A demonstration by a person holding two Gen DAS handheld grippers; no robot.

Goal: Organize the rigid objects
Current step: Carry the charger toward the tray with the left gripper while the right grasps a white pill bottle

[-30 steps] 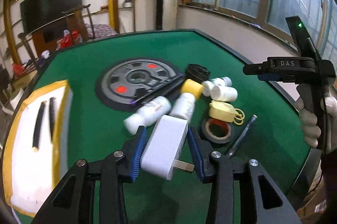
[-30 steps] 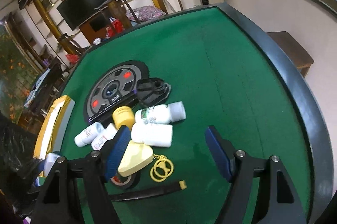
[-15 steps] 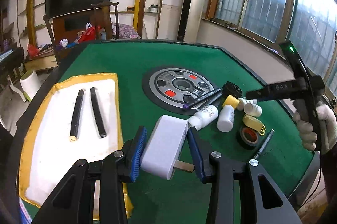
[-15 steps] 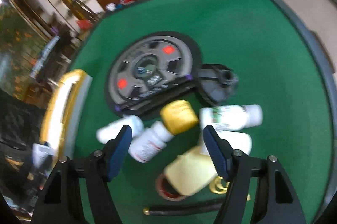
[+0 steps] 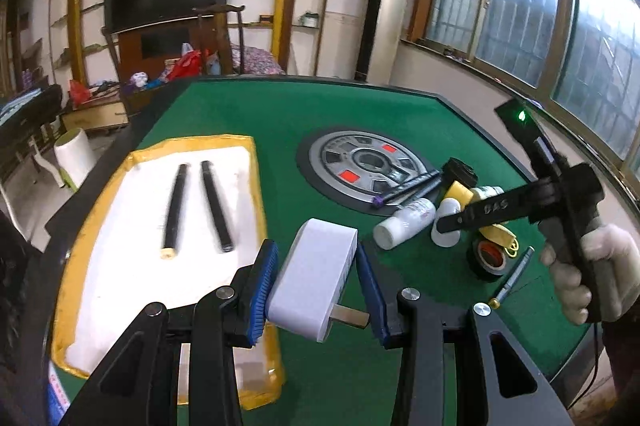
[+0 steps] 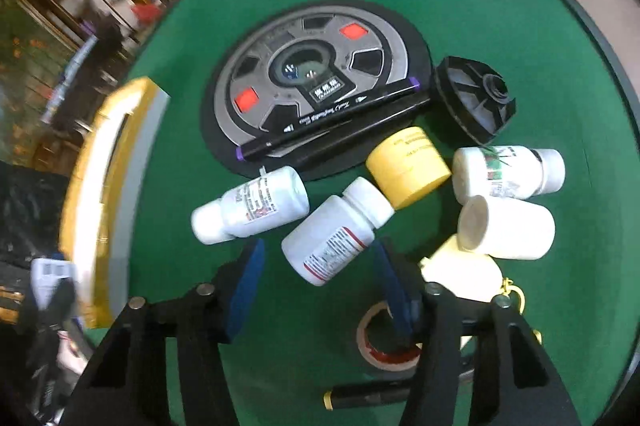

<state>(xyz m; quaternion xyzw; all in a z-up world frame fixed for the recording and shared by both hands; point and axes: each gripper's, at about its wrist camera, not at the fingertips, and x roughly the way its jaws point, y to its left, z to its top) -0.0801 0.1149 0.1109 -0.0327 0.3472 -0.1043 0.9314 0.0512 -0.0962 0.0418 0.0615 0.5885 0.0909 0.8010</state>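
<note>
The right tongs point(image 6: 316, 282) have just been closing around a white pill bottle point(image 6: 336, 230) lying just below the grey dial disc point(image 6: 312, 85), their blue pads astride it without pressing yet; that bottle looks like the next pick. The left tongs point(image 5: 316, 290) grip a smooth white plug adapter point(image 5: 312, 278), now carried left of the disc, beside the yellow-edged white tray point(image 5: 120, 254) where two black rods point(image 5: 196, 209) lie on the felted green counter point(image 5: 248, 113).

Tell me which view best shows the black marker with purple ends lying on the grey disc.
The right wrist view: the black marker with purple ends lies close, full length, its white lettering visible. The left wrist view shows the marker small and distant, lettering unreadable.
</note>
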